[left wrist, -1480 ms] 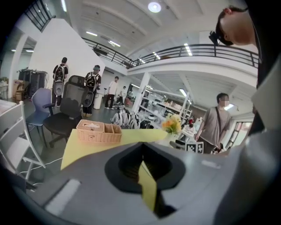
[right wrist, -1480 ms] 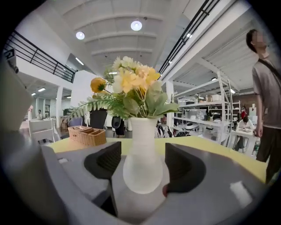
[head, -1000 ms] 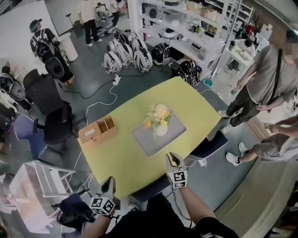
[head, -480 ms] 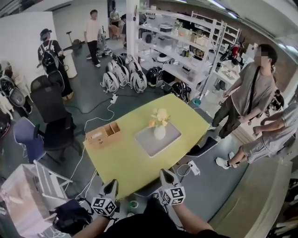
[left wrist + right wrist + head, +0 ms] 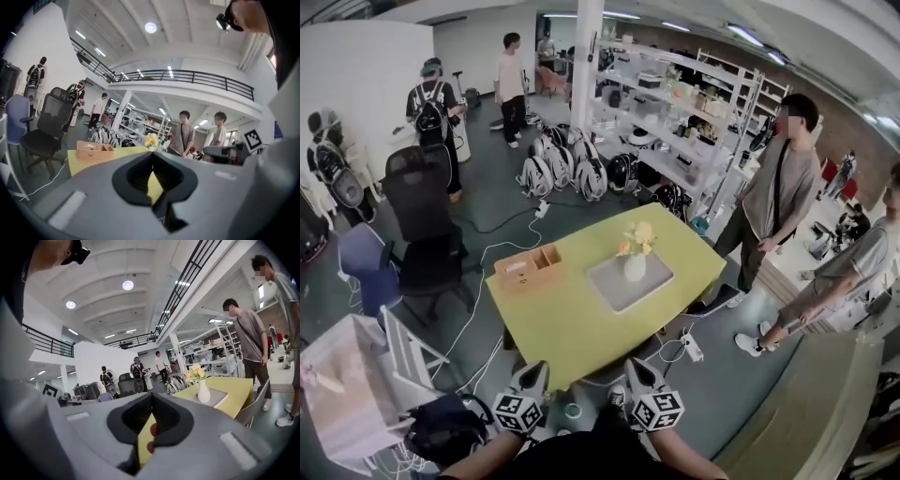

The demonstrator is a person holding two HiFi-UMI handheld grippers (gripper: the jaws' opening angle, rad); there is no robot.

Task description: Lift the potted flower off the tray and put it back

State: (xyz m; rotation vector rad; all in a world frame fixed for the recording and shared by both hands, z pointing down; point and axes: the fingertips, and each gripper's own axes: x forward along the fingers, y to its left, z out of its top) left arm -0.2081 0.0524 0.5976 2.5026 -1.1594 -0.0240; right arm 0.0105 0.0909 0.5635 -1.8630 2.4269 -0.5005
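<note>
The left hand-held gripper point(image 5: 534, 375) and right hand-held gripper point(image 5: 635, 373) are closed and empty, off the tabletop point(image 5: 572, 323). The potted flower point(image 5: 635, 255) stands on its tray point(image 5: 614, 286), so I judge the task either finished or unstarted.

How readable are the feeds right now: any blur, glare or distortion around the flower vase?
Head view: heavy fisheye bending, even light; the white vase of yellow flowers on the grey rectangular tray is small but sharp. Left gripper view: the left gripper blurs up close, hiding most of the vase. Right gripper view: vase clear, ceiling lamps bright, corners dark.
</note>
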